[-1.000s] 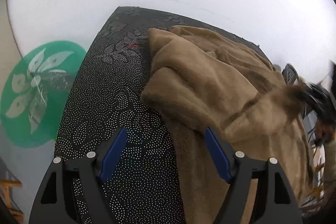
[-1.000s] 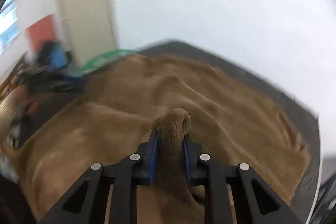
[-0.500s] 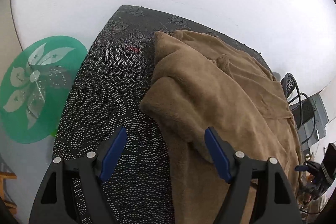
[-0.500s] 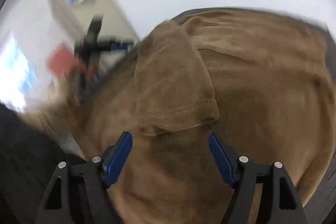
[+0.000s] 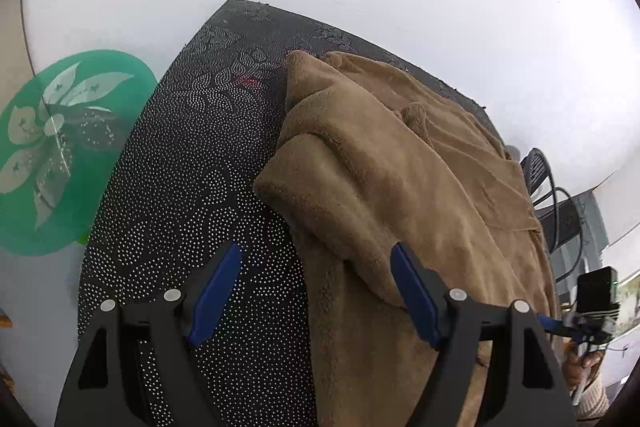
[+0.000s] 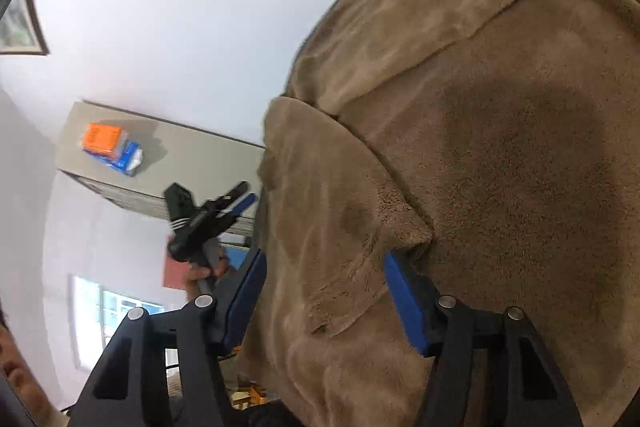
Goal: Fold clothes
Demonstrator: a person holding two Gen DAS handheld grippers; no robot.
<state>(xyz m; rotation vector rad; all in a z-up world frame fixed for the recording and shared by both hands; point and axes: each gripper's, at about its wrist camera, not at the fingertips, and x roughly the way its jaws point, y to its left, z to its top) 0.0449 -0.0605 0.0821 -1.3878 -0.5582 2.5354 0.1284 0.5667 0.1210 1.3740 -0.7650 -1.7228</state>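
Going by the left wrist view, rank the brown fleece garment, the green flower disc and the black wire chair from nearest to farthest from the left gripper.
1. Brown fleece garment: right beside the left gripper, against its right jaw.
2. Green flower disc: off the dark mat's left edge.
3. Black wire chair: far right, behind the garment.

The disc and the chair are close to call.

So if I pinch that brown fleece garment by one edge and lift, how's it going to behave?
The brown fleece garment will probably sag limply, since it already lies in soft rounded folds. Its thick pile suggests some bulk, so expect trailing weight. It may drag rather than slide on the textured dotted black mat.
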